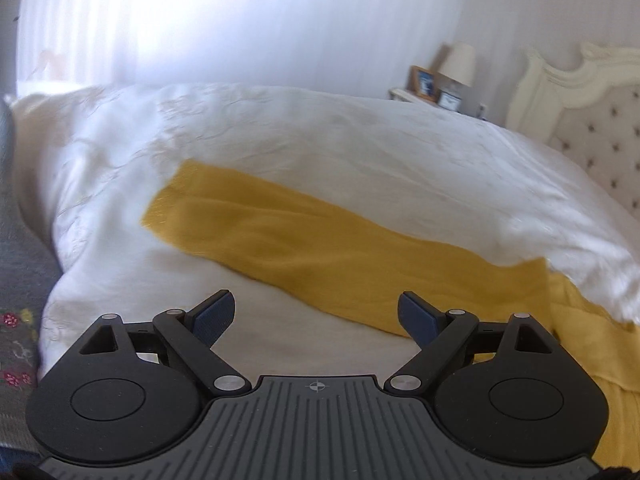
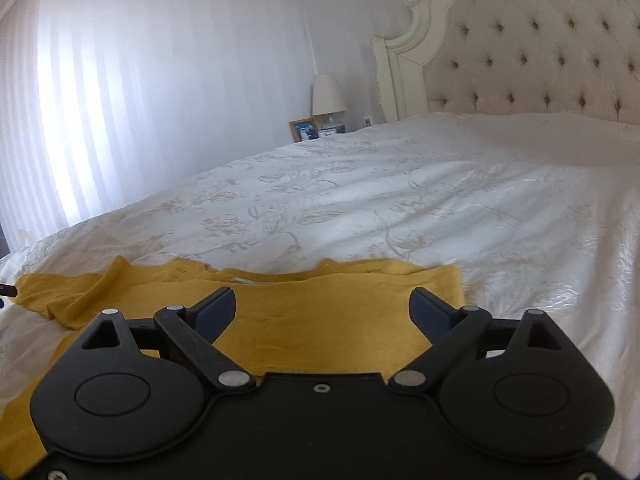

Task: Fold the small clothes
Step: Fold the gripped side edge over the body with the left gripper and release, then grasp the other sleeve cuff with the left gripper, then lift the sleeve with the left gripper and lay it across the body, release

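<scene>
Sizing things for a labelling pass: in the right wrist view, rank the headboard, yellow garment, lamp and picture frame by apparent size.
1. Headboard and yellow garment: comparable; garment is nearer and partly hidden by the gripper, so unranked.
2. Lamp.
3. Picture frame.

A: State of the left gripper (image 1: 316, 316)?
B: Jaws spread wide, nothing between them. Both blue pads (image 1: 214, 316) are exposed and the body sits level.

A: State of the right gripper (image 2: 322, 314)?
B: Same configuration. Jaws spread wide, no contact on either pad (image 2: 434, 312), with the fingers pointing forward and slightly downward.
</scene>
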Action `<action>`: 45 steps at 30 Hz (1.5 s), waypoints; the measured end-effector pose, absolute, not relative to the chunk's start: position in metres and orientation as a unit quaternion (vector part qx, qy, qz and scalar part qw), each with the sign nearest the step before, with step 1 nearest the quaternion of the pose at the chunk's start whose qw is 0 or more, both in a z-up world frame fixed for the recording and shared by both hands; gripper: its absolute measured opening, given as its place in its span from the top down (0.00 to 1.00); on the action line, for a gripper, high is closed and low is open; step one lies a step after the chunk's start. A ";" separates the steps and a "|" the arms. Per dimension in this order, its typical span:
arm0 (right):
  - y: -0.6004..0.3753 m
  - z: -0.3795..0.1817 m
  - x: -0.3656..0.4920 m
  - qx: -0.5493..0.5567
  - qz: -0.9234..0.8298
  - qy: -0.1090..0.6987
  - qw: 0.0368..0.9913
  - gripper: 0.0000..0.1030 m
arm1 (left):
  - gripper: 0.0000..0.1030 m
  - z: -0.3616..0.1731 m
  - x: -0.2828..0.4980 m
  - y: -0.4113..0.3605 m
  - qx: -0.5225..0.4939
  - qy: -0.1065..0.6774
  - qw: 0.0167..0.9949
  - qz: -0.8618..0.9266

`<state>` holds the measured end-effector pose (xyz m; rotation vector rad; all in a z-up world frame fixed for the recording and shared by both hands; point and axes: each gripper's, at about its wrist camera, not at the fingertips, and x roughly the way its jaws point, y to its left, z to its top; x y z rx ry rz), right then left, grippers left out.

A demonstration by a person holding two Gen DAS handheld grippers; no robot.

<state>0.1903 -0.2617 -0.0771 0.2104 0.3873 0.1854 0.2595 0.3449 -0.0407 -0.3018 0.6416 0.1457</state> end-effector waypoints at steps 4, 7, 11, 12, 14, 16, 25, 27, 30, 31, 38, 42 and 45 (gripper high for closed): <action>-0.234 -0.070 0.186 0.097 0.110 0.194 0.970 0.08 | 0.07 -0.050 0.273 0.372 -0.165 0.314 0.931 0.088; -0.216 -0.067 0.182 0.098 0.122 0.207 0.966 0.08 | 0.07 -0.058 0.286 0.384 -0.167 0.315 0.930 0.094; -0.195 -0.062 0.177 0.077 0.138 0.217 0.963 0.08 | 0.07 -0.069 0.298 0.396 -0.166 0.311 0.931 0.091; -0.189 -0.061 0.176 0.067 0.143 0.219 0.963 0.08 | 0.06 -0.070 0.300 0.400 -0.166 0.309 0.932 0.087; -0.181 -0.059 0.175 0.048 0.150 0.222 0.962 0.08 | 0.03 -0.072 0.306 0.402 -0.161 0.305 0.935 0.080; -0.173 -0.057 0.173 0.029 0.157 0.226 0.961 0.08 | 0.00 -0.073 0.312 0.403 -0.155 0.306 0.936 0.077; -0.170 -0.064 0.175 0.030 0.154 0.242 0.957 0.08 | 0.76 -0.058 0.330 0.403 -0.157 0.332 0.921 0.130; -0.178 -0.068 0.179 0.048 0.150 0.246 0.957 0.08 | 0.95 -0.048 0.329 0.399 -0.156 0.330 0.923 0.121; -0.192 -0.074 0.186 0.076 0.141 0.250 0.955 0.08 | 0.95 -0.018 0.319 0.381 -0.134 0.293 0.940 0.108; -0.197 -0.076 0.189 0.084 0.139 0.249 0.955 0.08 | 0.95 -0.007 0.316 0.374 -0.134 0.286 0.943 0.105; -0.231 -0.097 0.200 0.104 0.112 0.251 0.956 0.08 | 0.95 0.093 0.296 0.287 -0.099 0.237 0.966 0.037; -0.250 -0.102 0.202 0.123 0.104 0.267 0.950 0.08 | 0.95 0.141 0.291 0.221 -0.097 0.211 0.972 -0.020; -0.261 -0.097 0.204 0.124 0.103 0.263 0.951 0.08 | 0.95 0.165 0.295 0.164 -0.089 0.195 0.974 -0.068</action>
